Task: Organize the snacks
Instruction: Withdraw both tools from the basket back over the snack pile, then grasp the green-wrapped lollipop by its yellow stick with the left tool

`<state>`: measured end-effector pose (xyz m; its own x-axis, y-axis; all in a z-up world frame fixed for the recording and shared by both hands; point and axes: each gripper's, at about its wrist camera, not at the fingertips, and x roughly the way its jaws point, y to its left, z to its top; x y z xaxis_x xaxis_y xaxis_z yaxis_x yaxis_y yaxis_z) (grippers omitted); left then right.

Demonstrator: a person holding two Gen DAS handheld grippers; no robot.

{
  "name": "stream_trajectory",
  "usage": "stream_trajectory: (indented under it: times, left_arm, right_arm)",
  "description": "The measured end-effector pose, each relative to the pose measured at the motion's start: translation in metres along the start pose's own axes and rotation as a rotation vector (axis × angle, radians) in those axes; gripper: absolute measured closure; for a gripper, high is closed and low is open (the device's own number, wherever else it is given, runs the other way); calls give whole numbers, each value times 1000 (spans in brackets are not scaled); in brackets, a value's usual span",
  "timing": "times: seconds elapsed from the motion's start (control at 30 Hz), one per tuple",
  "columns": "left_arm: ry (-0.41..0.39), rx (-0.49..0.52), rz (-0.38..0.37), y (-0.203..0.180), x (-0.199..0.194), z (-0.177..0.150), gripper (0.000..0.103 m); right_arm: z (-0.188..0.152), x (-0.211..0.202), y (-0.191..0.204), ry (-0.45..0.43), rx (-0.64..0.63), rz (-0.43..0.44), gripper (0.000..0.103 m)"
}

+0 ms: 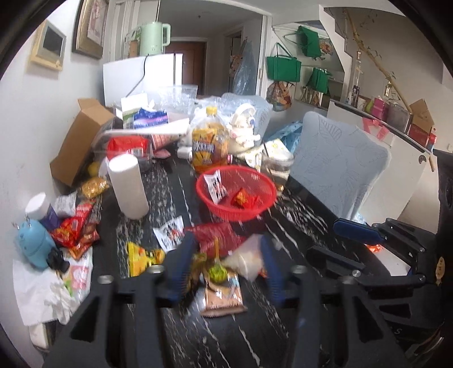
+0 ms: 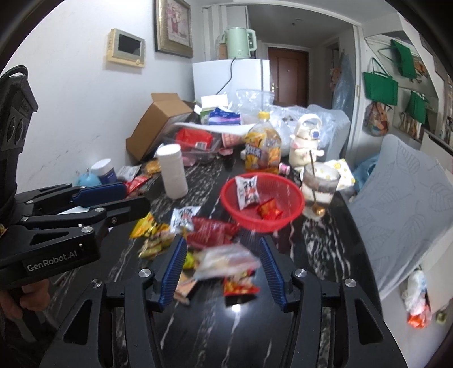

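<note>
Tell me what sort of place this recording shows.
Most likely a lived-in home dining area: a cluttered black marble-pattern table, a white fridge topped by a green electric kettle, and a framed picture on the wall.

Bright, even indoor light, glare on the glossy black table [image 2: 236,308], motion-blurred foreground snacks, fisheye-bent, dark-vignetted edges

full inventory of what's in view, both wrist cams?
Basket: 1, red, mid-table; holds a white packet and a red packet.
Loose snack packets: several, red, yellow, clear, in front of the basket.
Paper roll: 1, white, upright, left of basket.
Drink bottle: 1, orange, behind basket.
Glass: 1, clear, right of basket, spoon inside.
Cardboard box: 1, brown, far left.
Left gripper: open, over packets.
Right gripper: open, over packets.
</note>
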<state>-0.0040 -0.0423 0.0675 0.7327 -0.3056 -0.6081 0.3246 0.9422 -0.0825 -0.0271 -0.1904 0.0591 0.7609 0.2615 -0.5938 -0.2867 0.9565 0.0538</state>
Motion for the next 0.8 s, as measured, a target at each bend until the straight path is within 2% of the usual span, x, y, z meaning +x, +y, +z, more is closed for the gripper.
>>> stream_trajectory:
  times: [0.1, 0.2, 0.43, 0.67, 0.73, 0.8]
  left_arm:
    - [0, -6, 0, 1, -1, -11, 37]
    - [18, -19, 21, 4, 1, -22, 37]
    - [45, -27, 17, 11, 9, -49, 37]
    - [114, -92, -46, 20, 34, -75, 37]
    - [121, -98, -43, 21, 41, -79, 37]
    - [124, -101, -41, 22, 47, -80, 37]
  right_arm:
    - [-12, -1, 6, 13, 1, 21, 50]
    - [-24, 1, 12, 17, -17, 28, 50]
    - [-52, 24, 14, 80, 2, 65, 49]
    - [-75, 47, 3, 147, 30, 65, 48]
    - [-78, 51, -2, 149, 38, 62, 43]
    - [-79, 57, -8, 160, 46, 51, 43]
